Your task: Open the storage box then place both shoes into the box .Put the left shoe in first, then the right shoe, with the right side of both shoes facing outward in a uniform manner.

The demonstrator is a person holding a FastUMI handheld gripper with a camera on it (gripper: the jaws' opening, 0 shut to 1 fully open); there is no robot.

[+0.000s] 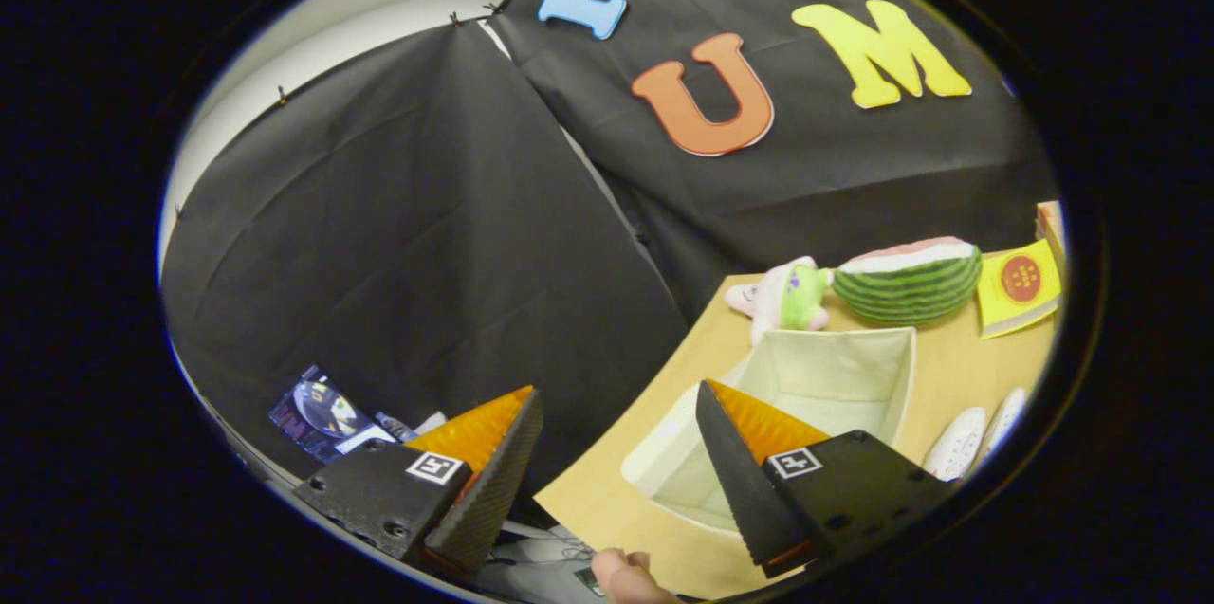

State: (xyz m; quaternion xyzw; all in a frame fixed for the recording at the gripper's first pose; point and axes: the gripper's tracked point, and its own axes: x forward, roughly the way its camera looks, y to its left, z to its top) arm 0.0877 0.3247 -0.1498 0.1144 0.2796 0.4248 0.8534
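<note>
My gripper (616, 400) is open and held tilted above the table's corner, with nothing between its fingers. A cream fabric storage box (835, 376) stands open on the wooden table (939, 367), partly behind one finger; its inside looks bare. To the right of the box, a pair of white shoes (972, 438) lies side by side, soles showing, largely cut off from sight. Which shoe is left or right I cannot tell.
A watermelon-slice plush (910, 282) and a pink-and-green plush toy (782, 296) lie beyond the box. A yellow booklet (1020, 286) is to their right. A person's finger (621, 576) rests at the table's near edge. Some packets (327, 414) lie off the table.
</note>
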